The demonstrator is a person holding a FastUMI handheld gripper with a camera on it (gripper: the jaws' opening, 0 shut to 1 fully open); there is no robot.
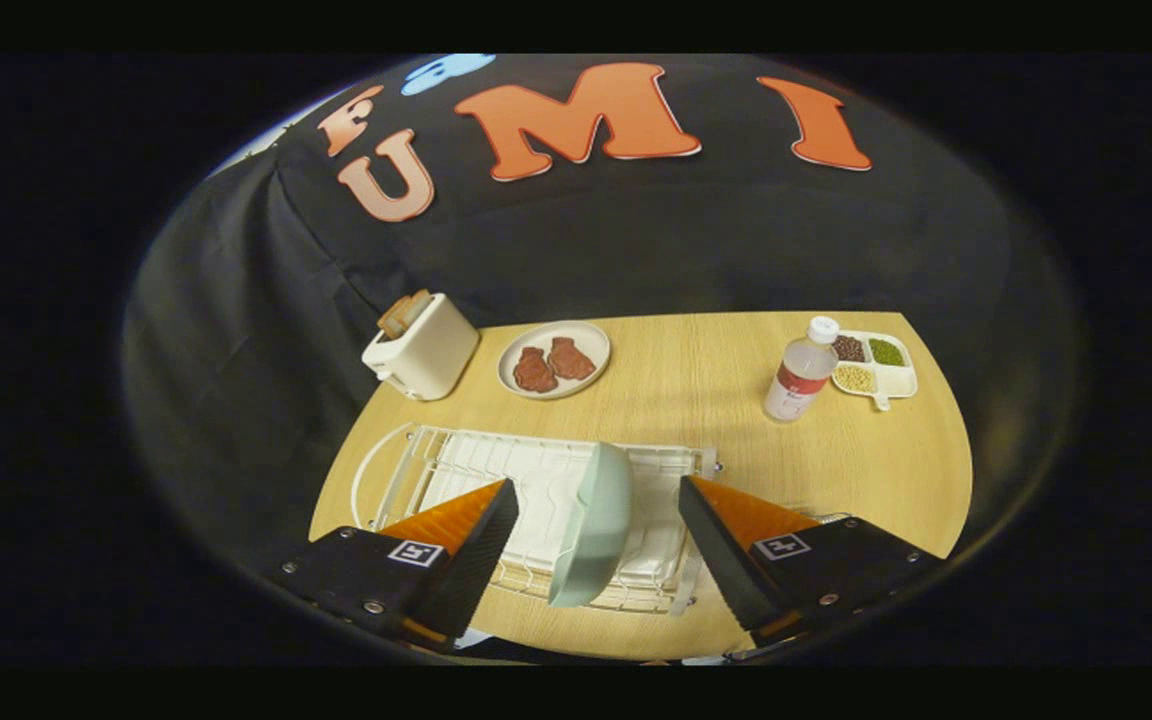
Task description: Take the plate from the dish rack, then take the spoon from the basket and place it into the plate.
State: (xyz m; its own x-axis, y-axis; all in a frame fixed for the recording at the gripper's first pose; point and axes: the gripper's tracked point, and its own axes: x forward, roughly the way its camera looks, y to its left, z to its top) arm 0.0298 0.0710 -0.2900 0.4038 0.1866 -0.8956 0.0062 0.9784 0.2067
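While the pale green plate (596,525) stands on its edge in the white dish rack (536,480), we hold our gripper (598,545) wide open with one finger on each side of it. Neither finger touches the plate, so we hold nothing. We think the best way is to come down slowly, keep the rim in the middle of the gap, and squeeze both flat faces at once. Then we lift straight up so the plate does not catch on the wires. Its thin edge faces us, and its long way runs from near us toward the steak plate (554,360) on the wooden table (696,380).
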